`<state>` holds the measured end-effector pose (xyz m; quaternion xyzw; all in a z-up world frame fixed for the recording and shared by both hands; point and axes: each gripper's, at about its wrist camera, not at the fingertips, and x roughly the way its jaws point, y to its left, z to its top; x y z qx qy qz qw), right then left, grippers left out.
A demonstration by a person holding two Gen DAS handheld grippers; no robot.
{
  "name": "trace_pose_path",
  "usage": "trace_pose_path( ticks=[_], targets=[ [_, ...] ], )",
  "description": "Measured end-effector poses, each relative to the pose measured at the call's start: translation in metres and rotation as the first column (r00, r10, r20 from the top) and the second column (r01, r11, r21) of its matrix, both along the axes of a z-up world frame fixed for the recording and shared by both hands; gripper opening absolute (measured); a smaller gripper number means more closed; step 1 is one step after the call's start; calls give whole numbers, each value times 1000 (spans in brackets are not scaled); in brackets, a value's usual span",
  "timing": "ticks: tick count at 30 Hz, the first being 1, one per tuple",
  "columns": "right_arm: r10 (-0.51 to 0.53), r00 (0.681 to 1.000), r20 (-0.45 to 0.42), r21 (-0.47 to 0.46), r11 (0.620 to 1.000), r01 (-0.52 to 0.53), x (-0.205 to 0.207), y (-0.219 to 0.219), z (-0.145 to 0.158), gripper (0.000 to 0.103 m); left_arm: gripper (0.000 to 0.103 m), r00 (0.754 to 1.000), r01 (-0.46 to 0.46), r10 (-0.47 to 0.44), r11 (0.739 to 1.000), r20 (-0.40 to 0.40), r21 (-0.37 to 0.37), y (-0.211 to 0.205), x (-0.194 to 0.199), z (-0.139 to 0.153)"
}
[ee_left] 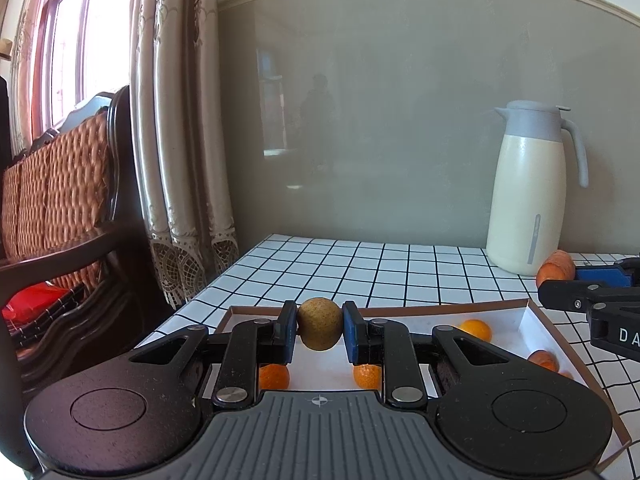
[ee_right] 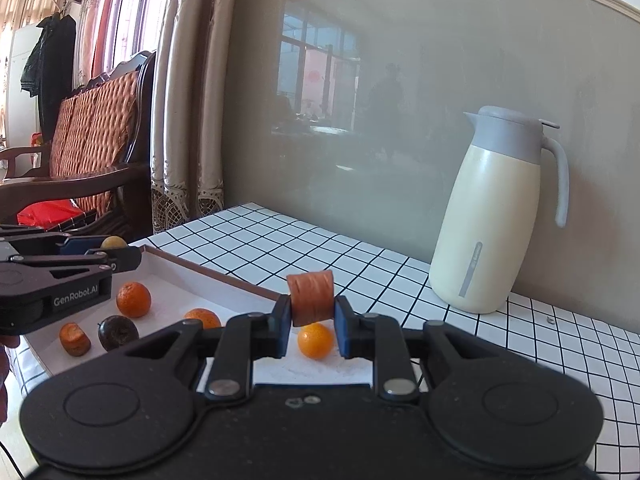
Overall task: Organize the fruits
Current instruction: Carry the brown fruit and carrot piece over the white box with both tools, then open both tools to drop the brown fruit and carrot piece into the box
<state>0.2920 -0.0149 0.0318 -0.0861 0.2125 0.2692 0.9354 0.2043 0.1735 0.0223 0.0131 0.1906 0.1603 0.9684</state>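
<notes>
My left gripper (ee_left: 320, 326) is shut on a round yellow-brown fruit (ee_left: 320, 323) and holds it above the left part of a shallow white box (ee_left: 532, 322) with a brown rim. My right gripper (ee_right: 311, 312) is shut on an orange carrot chunk (ee_right: 311, 295) above the box's right side. In the box lie several small oranges (ee_right: 133, 299), one of them (ee_right: 315, 340) under the right gripper, another carrot chunk (ee_right: 75, 339) and a dark round fruit (ee_right: 118, 333). The left gripper (ee_right: 102, 254) with its fruit (ee_right: 113, 242) shows at the left of the right wrist view.
A cream thermos jug (ee_right: 490, 216) with a grey lid stands at the back right of the checked tablecloth (ee_right: 280, 240), by the grey wall. A wooden chair (ee_left: 68, 200) with a woven cushion and curtains (ee_left: 184, 140) are off the table's left edge.
</notes>
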Motion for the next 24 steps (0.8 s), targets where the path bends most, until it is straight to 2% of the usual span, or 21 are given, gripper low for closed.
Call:
trace_pose_path(
  ticks=[13,24],
  targets=[
    [-3,999,-53,-20,1000,2,23,10,-15,14,24,999,-38,35,998,-40,-59,21,24,-10],
    [1,988,-152,-67,998,-12,42,14,-32,15,24,995,-39,32,997,-99,-70,28,47,-24]
  ],
)
